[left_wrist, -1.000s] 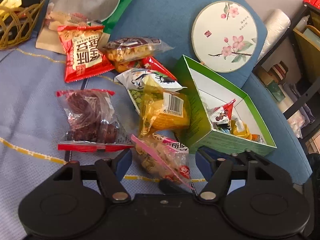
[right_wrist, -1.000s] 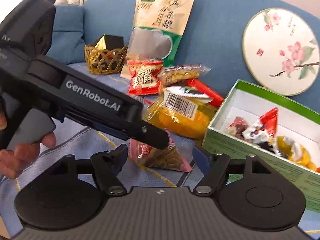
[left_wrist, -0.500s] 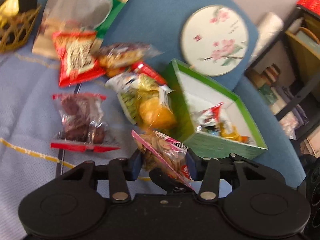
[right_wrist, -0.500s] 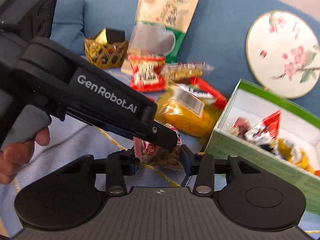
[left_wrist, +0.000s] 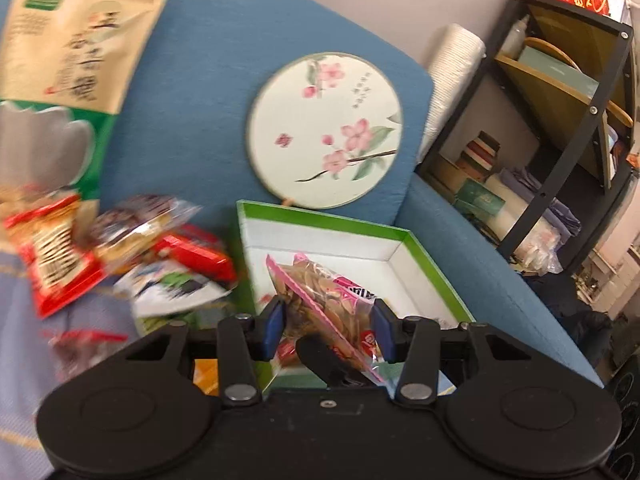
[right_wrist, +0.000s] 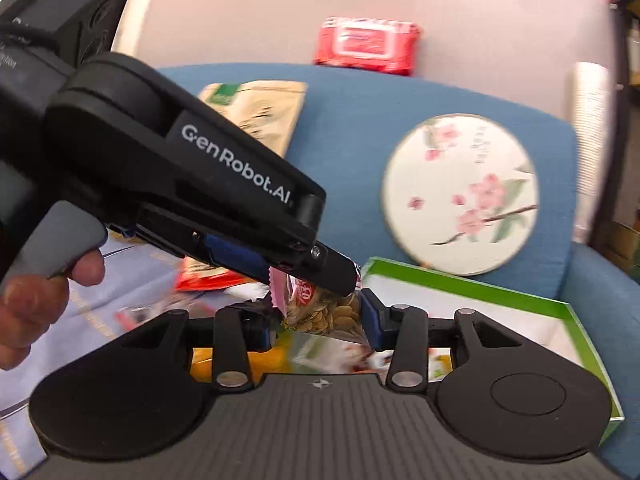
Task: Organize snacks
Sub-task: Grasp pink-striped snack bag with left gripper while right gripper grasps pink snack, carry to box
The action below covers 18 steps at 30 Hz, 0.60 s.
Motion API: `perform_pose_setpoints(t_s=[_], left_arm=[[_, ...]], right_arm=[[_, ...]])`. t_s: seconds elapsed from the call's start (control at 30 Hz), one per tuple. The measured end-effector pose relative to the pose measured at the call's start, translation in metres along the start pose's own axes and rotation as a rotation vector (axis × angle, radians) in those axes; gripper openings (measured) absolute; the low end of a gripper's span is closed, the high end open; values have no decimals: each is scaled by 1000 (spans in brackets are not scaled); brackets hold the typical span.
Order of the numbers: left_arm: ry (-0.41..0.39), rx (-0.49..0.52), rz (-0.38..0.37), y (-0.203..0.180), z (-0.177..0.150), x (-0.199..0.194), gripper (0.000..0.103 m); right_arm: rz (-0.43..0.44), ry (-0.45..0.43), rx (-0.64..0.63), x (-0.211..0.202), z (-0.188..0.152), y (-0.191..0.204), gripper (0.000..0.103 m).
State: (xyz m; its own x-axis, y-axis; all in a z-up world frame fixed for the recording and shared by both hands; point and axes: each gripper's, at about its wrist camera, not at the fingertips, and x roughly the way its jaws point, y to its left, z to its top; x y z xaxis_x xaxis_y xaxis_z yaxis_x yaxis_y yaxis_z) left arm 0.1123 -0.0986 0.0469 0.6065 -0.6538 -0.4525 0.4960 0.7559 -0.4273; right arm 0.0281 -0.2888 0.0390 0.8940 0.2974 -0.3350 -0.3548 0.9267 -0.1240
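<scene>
Blue sofa cushions carry the green box point(left_wrist: 320, 216), and both the left gripper point(left_wrist: 326, 320) and the right gripper point(right_wrist: 318, 316) have their fingers pressed on one pink snack packet point(left_wrist: 324, 296), held above the box's near-left corner, long axis pointing into it.

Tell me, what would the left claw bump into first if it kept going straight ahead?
Probably the far inner wall of the green box. The left claw, shut on the pink snack packet, points over the box's white inside; depth is hard to judge.

Both tongs point(right_wrist: 320, 316) pinch seed pkt point(right_wrist: 324, 314) beside green box point(right_wrist: 472, 286).
</scene>
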Motion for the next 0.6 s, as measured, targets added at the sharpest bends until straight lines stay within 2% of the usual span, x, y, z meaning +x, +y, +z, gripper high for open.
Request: perform_pose_setpoints(t_s=[0.27,0.47,0.5,0.53,0.57,0.6], left_arm=[[15,31,-38,-3,19,44,45],[26,16,-26,4,25,66,46],[31,15,-22,6,26,69,49],[40,15,-16,8,26,73,56],[53,14,-2,10,25,76,68],[47,7,15,11,24,77,103]], right_arm=[[-96,-8,46,33,-2,-23,70],[-95,1,28,47,-9,-31,70],[-98,5,15,51,-10,-31,70],[-103,17,1,56,-13,-30,77],[-108,35,-11,60,-16,-29,89],[-120,58,-24,63,-19,-28,99]])
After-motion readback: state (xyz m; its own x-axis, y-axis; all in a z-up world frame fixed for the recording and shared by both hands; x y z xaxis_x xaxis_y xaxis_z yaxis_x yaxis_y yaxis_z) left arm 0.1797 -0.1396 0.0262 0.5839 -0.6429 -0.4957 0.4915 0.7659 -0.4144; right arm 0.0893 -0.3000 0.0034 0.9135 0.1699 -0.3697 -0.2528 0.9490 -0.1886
